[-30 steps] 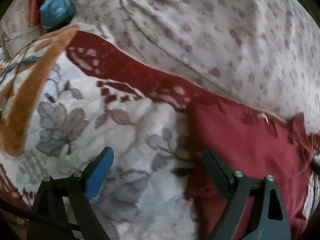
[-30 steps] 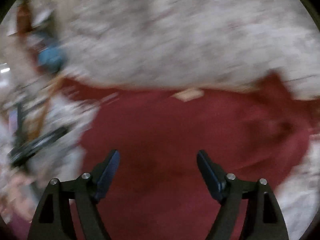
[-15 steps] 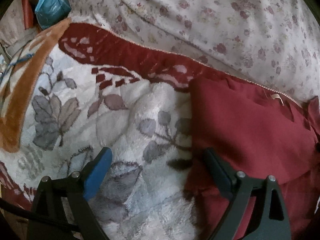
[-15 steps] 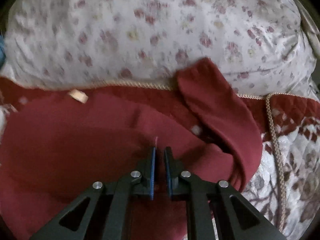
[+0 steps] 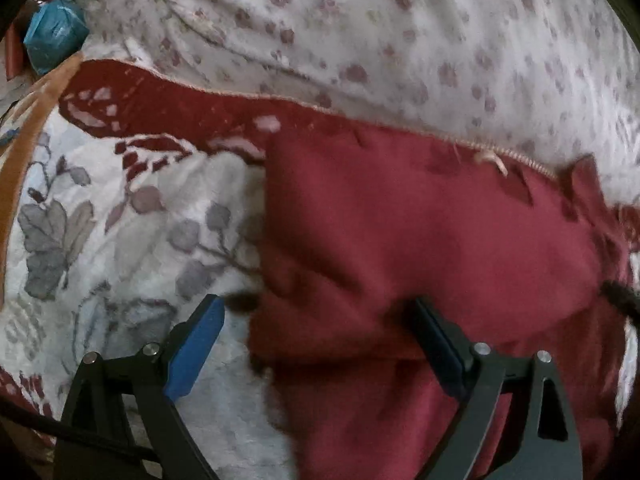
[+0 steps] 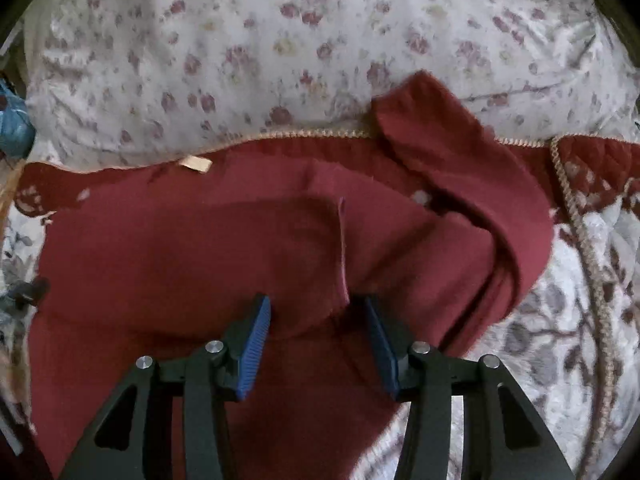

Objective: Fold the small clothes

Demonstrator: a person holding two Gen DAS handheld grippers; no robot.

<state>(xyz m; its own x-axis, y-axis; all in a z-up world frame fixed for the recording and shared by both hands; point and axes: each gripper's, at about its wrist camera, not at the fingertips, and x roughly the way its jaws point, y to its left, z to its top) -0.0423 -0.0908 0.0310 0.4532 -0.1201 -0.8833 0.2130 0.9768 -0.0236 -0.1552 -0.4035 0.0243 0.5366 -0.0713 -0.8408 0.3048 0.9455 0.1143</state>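
A dark red garment (image 5: 420, 240) lies spread on a floral blanket (image 5: 132, 240), with its beige tag (image 6: 196, 164) at the far edge. One sleeve (image 6: 460, 168) curls up over the flowered sheet on the right. My left gripper (image 5: 316, 332) is open wide and straddles the garment's left edge, one finger over the blanket and the other over red cloth. My right gripper (image 6: 318, 320) hovers over the middle of the garment with its jaws opening. A folded flap (image 6: 312, 248) lies between them, and the pads do not press it.
A pale sheet with small red flowers (image 6: 280, 40) bulges behind the garment. A twisted beige cord (image 6: 580, 232) edges the quilt at right. A blue bag (image 5: 52, 40) sits at far left beyond an orange blanket border (image 5: 20, 168).
The right gripper went from wide open to shut on the red cloth, and now its jaws have parted again. The left gripper shifted right, so more of the garment lies between its fingers.
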